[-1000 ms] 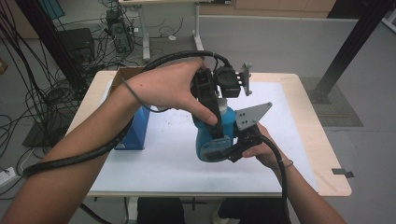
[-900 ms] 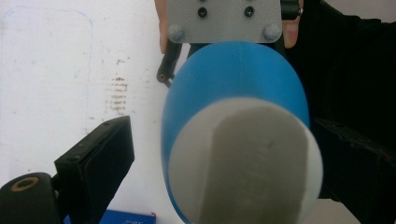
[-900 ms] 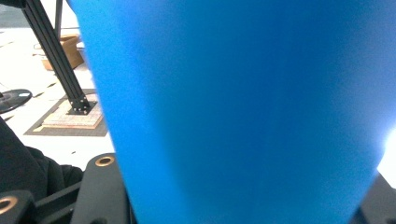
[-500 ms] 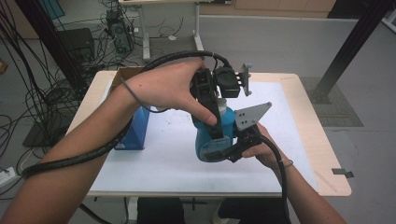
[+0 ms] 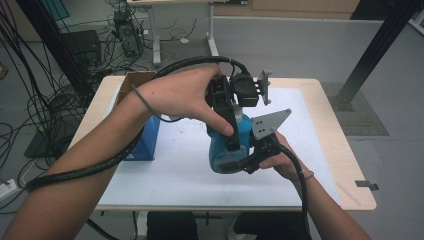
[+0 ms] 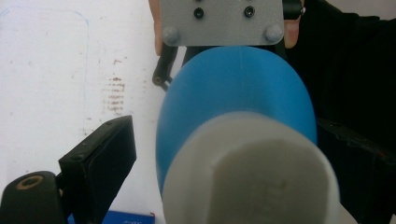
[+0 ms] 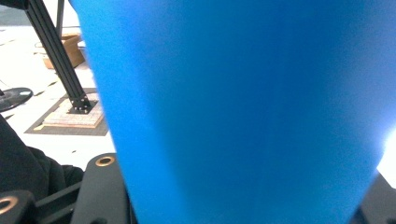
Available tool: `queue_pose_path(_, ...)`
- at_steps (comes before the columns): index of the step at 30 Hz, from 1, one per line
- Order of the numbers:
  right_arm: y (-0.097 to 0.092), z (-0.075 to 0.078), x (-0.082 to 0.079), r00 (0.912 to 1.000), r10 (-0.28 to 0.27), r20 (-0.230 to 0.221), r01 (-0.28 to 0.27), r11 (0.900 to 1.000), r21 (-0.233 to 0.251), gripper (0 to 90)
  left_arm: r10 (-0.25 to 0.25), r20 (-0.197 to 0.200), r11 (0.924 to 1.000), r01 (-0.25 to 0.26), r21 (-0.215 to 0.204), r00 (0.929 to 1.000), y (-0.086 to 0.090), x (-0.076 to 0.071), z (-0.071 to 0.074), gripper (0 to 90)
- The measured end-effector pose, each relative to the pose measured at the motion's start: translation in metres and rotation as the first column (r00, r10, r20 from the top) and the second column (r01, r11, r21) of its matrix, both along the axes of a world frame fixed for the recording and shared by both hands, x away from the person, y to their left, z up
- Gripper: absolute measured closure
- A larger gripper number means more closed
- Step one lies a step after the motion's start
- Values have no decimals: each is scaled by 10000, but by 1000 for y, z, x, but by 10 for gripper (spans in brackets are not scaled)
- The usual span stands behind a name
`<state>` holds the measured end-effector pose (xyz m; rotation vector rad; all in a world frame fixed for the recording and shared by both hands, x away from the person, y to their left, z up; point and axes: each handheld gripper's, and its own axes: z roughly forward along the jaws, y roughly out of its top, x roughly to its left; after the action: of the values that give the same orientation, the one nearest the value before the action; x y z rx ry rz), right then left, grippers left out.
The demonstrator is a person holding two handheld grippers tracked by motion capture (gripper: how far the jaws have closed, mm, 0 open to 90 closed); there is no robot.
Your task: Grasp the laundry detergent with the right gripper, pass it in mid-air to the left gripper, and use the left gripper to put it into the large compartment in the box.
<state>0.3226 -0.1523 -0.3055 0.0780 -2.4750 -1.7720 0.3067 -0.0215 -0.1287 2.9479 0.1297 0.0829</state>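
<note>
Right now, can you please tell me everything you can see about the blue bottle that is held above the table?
The blue bottle looks like smooth, matte plastic, with a rounded shoulder and a white cap on top. It is held in the air above the white table, roughly upright and leaning a little. The right tongs are shut on its lower body. The left tongs come from above at the cap, one pad apart from it, the other side hidden. No label shows.
</note>
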Motion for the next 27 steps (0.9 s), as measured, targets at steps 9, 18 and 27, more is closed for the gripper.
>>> queue_pose_path(9, -1, 0, 0, 10000, -2, 35, 2, 10000, 22, 401, 5, -49, 10000, -5, 64, 10000, -1, 1, -1, 129)
queue_pose_path(18, 0, 0, -1, 10000, 14, 10, -14, 10000, 34, 401, 11, -65, 10000, -10, 32, 10000, -1, 0, -1, 152)
queue_pose_path(27, -1, 1, -1, 10000, 12, 45, -12, 10000, 41, 401, 5, -74, 10000, -4, 73, 10000, -2, 0, 0, 184)
